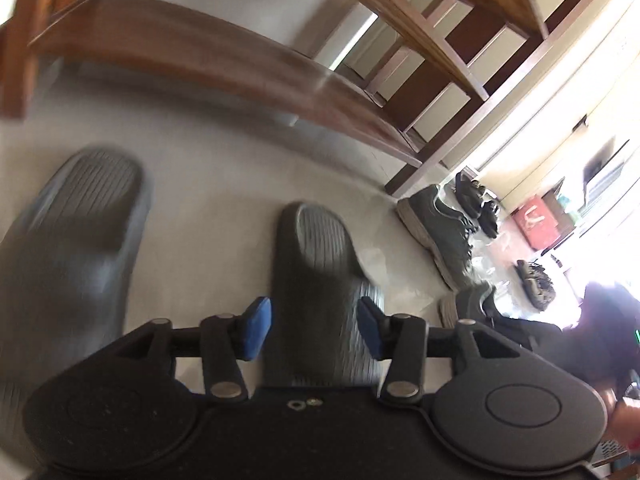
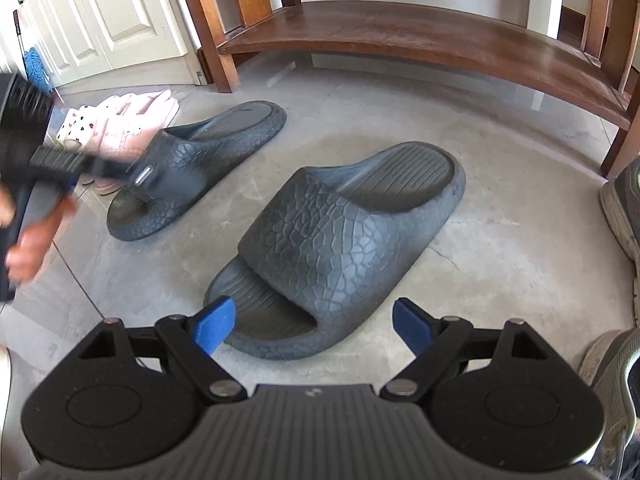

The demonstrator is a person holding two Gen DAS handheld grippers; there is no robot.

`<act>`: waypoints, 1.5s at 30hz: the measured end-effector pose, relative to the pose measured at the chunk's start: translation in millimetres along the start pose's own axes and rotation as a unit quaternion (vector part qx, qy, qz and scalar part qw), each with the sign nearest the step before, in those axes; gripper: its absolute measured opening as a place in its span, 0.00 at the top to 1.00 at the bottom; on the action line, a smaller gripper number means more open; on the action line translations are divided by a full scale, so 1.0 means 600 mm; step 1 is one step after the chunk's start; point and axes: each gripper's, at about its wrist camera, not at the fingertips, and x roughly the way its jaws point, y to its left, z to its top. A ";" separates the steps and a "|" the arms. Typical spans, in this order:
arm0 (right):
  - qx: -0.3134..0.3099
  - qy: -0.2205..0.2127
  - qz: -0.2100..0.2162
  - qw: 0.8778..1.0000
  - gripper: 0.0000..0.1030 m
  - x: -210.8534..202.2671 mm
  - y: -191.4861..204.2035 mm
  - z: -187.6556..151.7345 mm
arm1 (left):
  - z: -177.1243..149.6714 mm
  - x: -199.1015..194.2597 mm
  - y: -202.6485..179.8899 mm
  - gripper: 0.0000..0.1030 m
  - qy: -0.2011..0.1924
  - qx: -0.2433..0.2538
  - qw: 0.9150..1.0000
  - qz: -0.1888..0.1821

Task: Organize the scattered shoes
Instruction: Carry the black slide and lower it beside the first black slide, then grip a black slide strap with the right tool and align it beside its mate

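Floor: grey concrete (image 2: pixel 460 240) beneath a wooden bench (image 2: pixel 400 36).
My right gripper (image 2: pixel 314 322): jaws wide, empty, poised at the toe end of the near dark slide (image 2: pixel 340 240).
My left gripper (image 1: pixel 314 326): jaws partly apart around the second dark slide (image 1: pixel 320 280); grip unclear.
Further off: grey sneakers (image 1: pixel 440 228), well to the right.

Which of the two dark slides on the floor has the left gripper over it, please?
The far slide, next to the pink slippers. The left gripper is at its strap, while the near slide lies free before the open right gripper.
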 end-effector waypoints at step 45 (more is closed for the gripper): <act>-0.087 0.030 0.066 0.994 0.10 0.197 0.178 0.120 | 0.027 -0.174 0.106 0.54 -0.031 -0.059 0.992 0.106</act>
